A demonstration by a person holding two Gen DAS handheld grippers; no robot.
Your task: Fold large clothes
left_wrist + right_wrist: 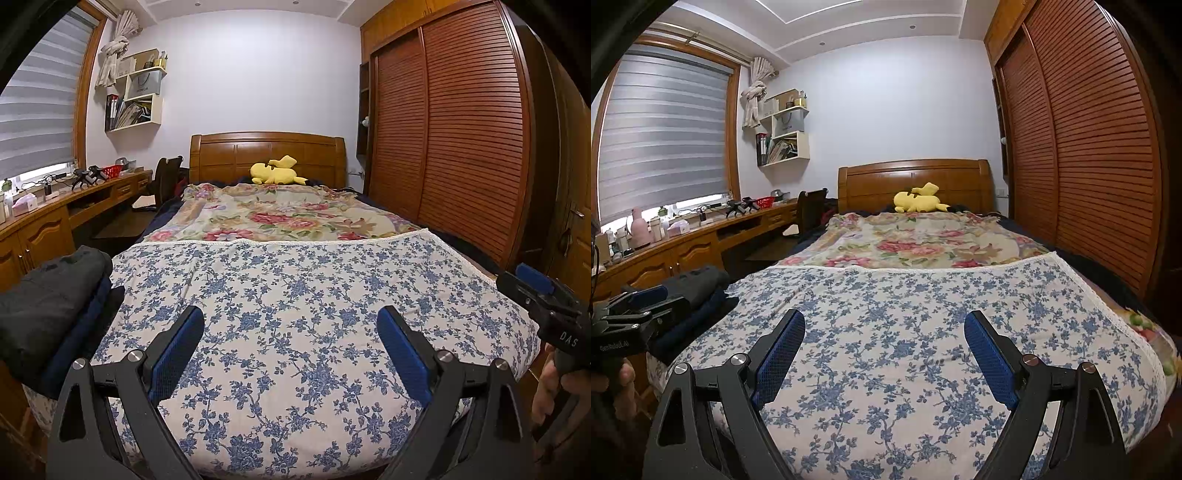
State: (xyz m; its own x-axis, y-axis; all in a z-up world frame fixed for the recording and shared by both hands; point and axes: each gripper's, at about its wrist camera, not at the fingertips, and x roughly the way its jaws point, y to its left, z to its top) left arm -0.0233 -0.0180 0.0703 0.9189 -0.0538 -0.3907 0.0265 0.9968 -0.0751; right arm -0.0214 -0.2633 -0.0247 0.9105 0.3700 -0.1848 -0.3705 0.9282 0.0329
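Both tongs released, nothing between the blue pads: left gripper (291,325) and right gripper (884,328) held side by side above the near end of the bed, over a blue-flowered white cloth (295,295) spread flat. Beyond it, a red-flowered cover (280,216), then a yellow plush toy (277,171) against the wooden headboard (266,147). At the near left edge of the bed, a stack of dark folded clothes (48,306), black on top, navy beneath, possibly more underneath. Slatted wardrobe doors (461,129) along the right.
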